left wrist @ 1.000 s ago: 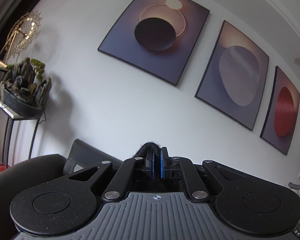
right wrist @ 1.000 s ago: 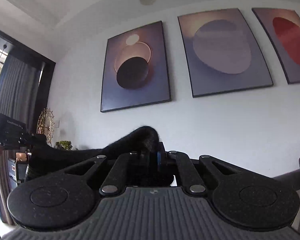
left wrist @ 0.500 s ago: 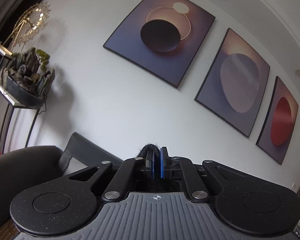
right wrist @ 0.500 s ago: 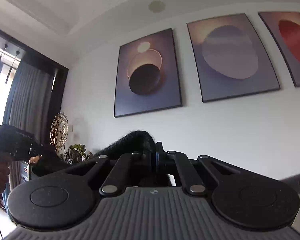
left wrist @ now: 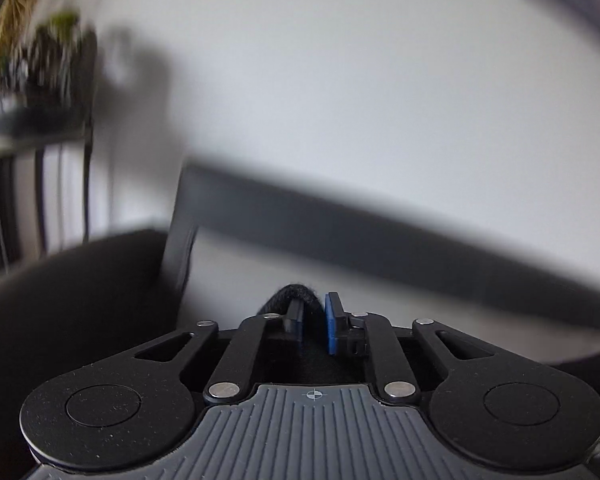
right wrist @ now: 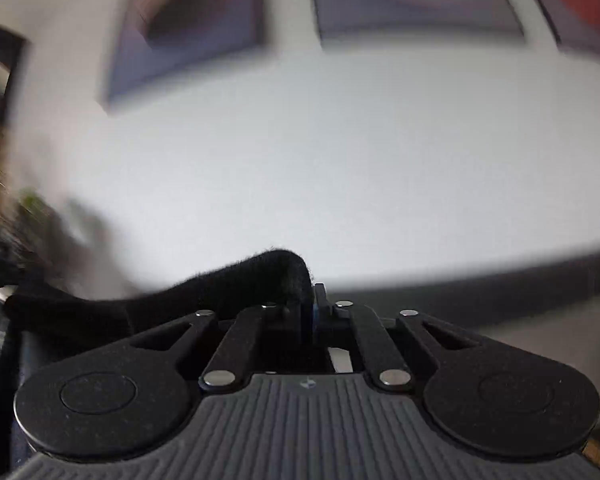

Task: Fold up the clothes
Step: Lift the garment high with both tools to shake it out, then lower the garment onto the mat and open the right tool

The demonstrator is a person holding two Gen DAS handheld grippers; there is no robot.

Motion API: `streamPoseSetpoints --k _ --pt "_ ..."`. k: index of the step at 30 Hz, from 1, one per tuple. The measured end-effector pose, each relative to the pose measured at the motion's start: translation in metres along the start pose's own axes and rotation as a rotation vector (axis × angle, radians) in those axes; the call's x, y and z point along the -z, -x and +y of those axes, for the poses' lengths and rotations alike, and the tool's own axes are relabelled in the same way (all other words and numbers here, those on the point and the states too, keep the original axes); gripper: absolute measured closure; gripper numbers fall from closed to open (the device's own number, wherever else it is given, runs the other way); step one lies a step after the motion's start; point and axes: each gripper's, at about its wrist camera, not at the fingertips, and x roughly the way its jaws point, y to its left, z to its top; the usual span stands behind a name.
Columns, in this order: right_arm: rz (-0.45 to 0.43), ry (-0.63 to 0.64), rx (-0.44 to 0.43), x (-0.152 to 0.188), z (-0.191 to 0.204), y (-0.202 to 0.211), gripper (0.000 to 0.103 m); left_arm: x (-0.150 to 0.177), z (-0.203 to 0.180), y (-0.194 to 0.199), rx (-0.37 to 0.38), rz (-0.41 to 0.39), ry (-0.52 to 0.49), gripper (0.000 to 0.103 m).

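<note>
Black knit garment (right wrist: 204,288) hangs off both grippers, stretched between them, likely to lay it out flat for a fold. Left gripper (left wrist: 314,322), lower centre of its view: jaws have just been opening, clear gap between the blue pads, cloth only draped over the left finger, not pinched. Right gripper (right wrist: 310,312): jaws also just opening, gap narrow; fabric bunches over the left finger, so whether it's pinched I can't tell. Background blurred.

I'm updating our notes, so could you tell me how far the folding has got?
No finished fold shows. In hand: the black fuzzy knit garment hangs over both claws, left claw and right claw, whose jaws have just been opening. The folding itself remains; both views are blurred.
</note>
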Motion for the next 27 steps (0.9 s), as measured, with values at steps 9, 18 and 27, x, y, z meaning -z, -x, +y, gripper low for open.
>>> streamPoseSetpoints --k 9,18,27 --pt "0.459 0.078 0.064 0.209 -0.055 -0.094 0.046 0.189 0.108 -0.111 -0.08 0.429 -0.029 0.073" --pt "0.536 -0.028 -0.11 0.25 -0.072 0.066 0.034 0.262 0.17 0.062 0.003 0.472 -0.083 0.055" --pt "0.672 -0.155 -0.25 0.276 -0.035 0.159 0.034 0.332 0.161 0.155 0.152 0.598 0.051 0.045"
